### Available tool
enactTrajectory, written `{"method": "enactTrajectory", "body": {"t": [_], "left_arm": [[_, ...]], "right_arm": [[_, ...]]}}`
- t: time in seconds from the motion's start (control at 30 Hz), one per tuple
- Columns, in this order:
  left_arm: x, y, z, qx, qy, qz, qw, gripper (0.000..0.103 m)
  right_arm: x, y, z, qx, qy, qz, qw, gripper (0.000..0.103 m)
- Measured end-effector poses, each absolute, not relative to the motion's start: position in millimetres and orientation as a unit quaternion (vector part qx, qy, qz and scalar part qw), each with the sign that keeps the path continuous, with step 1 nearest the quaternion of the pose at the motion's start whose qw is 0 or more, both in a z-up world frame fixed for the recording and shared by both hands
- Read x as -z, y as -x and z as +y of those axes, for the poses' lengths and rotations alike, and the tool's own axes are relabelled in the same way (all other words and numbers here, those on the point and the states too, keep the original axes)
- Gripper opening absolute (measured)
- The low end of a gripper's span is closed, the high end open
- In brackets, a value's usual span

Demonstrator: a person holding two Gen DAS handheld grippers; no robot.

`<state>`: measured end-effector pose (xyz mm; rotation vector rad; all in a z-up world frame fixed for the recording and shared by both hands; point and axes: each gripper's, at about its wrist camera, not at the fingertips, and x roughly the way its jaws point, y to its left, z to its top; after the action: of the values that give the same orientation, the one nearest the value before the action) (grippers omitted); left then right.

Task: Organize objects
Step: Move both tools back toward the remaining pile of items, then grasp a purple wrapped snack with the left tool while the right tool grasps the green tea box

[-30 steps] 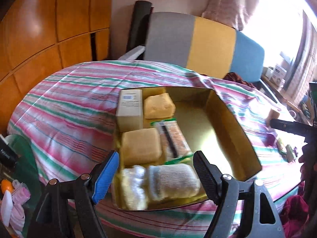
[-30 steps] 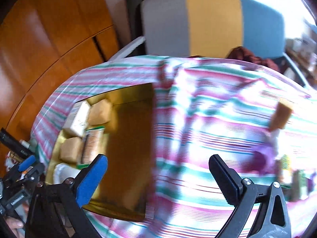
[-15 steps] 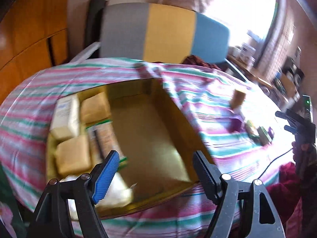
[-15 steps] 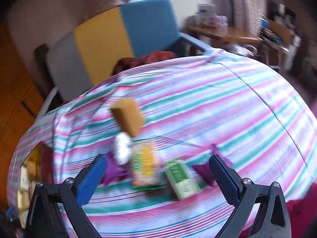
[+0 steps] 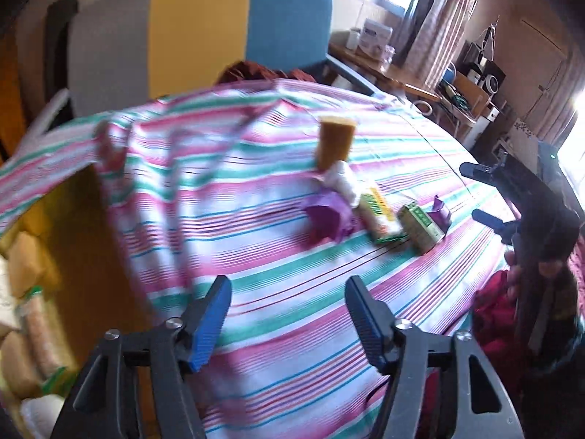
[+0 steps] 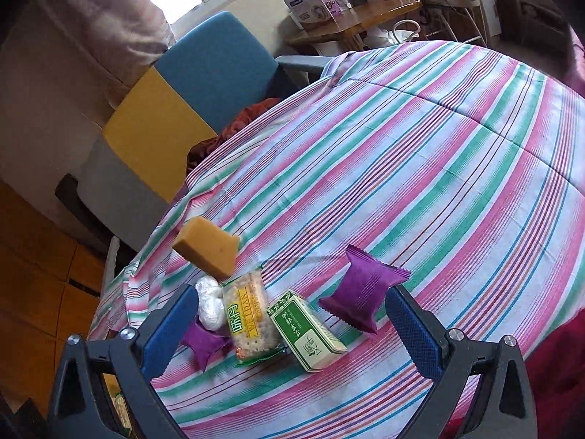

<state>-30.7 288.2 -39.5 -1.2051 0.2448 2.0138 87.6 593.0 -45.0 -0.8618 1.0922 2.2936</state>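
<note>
Striped cloth (image 6: 420, 153) over the worktop, spreading ahead of both sets of fingers. Three-coloured chair (image 6: 175, 109) beyond the far edge, well past the fingertips. Yellow box (image 5: 76, 267) at the left of the left gripper (image 5: 287, 316), beside and behind its left finger, open on top, with pale packets (image 5: 34, 325) lying inside; blurred there, so no more to tell of them.

Left gripper low over the cloth, fingers (image 5: 210, 323) spread wide, nothing between them. Right gripper (image 6: 292, 333) likewise spread wide and empty, seen also at the right edge of the left view, held in a hand (image 5: 526, 267).

Loose things in a cluster on the cloth, just ahead of the right gripper and well ahead of the left. Tan sponge (image 6: 206, 247) farthest, ahead of the right gripper's left finger. Cracker packet (image 6: 250, 320) and green carton (image 6: 307, 331) side by side between the fingers, near the left one. Purple sachet (image 6: 362, 289) just inside the right finger (image 6: 411, 329). Second purple sachet (image 6: 203, 344) tucked against the left finger, partly hidden by it. White wrapped lump (image 6: 210, 303) just ahead of that sachet, touching the cracker packet.
</note>
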Motion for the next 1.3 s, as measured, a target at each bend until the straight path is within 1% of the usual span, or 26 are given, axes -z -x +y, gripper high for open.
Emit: {"method": "enactTrajectory", "body": {"t": [0.13,0.53,0.7,0.77,0.8,0.83,0.97,1.2,1.3], "left_arm": [[57,40,325,-0.770,0.503,0.089,0.383,0.058],[90,75,397,-0.769,0.536,0.080,0.341,0.058],[105,88,419,-0.772,0.533,0.105,0.331,0.058],[112,90,419,-0.770,0.532,0.113,0.334,0.053],[111,88,415,-0.777,0.517,0.119,0.338,0.045],[112,86,412,-0.777,0.513,0.123,0.342,0.043],[111,74,389,-0.779,0.498,0.125,0.360,0.041],[109,21,354,-0.777,0.466,0.167,0.389,0.041],[110,0,338,-0.776,0.455,0.178,0.400,0.040]], "right_arm": [[45,-89,591,-0.834,0.309,0.403,0.216,0.103],[48,-91,593,-0.833,0.300,0.424,0.189,0.103],[51,-94,597,-0.828,0.295,0.439,0.185,0.103],[52,-93,598,-0.828,0.295,0.440,0.184,0.103],[52,-93,598,-0.828,0.294,0.440,0.184,0.103],[52,-94,598,-0.828,0.294,0.440,0.184,0.103],[51,-101,603,-0.825,0.277,0.453,0.194,0.103],[59,-116,617,-0.802,0.249,0.501,0.206,0.103],[62,-115,619,-0.796,0.253,0.508,0.210,0.103]]}}
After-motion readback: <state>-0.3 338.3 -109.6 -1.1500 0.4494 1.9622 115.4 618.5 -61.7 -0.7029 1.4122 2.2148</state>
